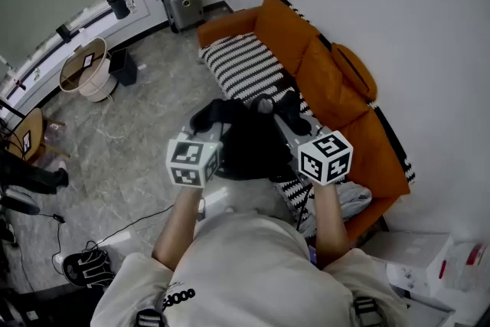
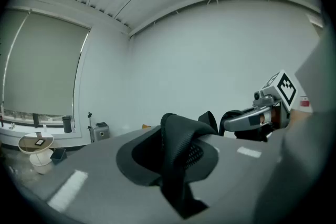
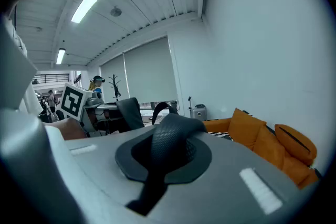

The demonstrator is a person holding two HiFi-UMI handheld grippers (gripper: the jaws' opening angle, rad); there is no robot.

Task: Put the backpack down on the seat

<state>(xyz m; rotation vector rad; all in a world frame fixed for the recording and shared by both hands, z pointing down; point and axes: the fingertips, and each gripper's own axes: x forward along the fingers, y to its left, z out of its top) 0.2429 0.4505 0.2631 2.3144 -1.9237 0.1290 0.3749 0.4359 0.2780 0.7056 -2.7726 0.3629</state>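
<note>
Left gripper (image 2: 176, 168): jaws clenched nearly all the way together on a black mesh strap (image 2: 181, 136). It arches up out of the pinch and drops back to lower centre of the left gripper view. Right gripper (image 3: 163, 160): jaws pressed tight on the other mesh strap (image 3: 173, 136), same picture, with the strap humped over the pinch and its tail running down to lower centre of the right gripper view. I see nothing else between either pair of jaws. Each gripper shows in the other's view, the right one at the right edge of the left gripper view and the left one at the left of the right gripper view, so they sit side by side, close together. In the head view the backpack (image 1: 249, 142) is the black mass at frame centre, between the two grippers and just beyond them. It overlaps the near end of the striped throw (image 1: 245, 65) on the orange sofa (image 1: 367, 149), which runs diagonally from upper centre to lower right. I can't tell from here whether the backpack rests on the seat or hangs above it. The orange cushions (image 1: 287, 31) lean on the backrest, up and right of the backpack and apart from it. A grey suitcase (image 1: 184, 4) stands by the wall at upper left.
</note>
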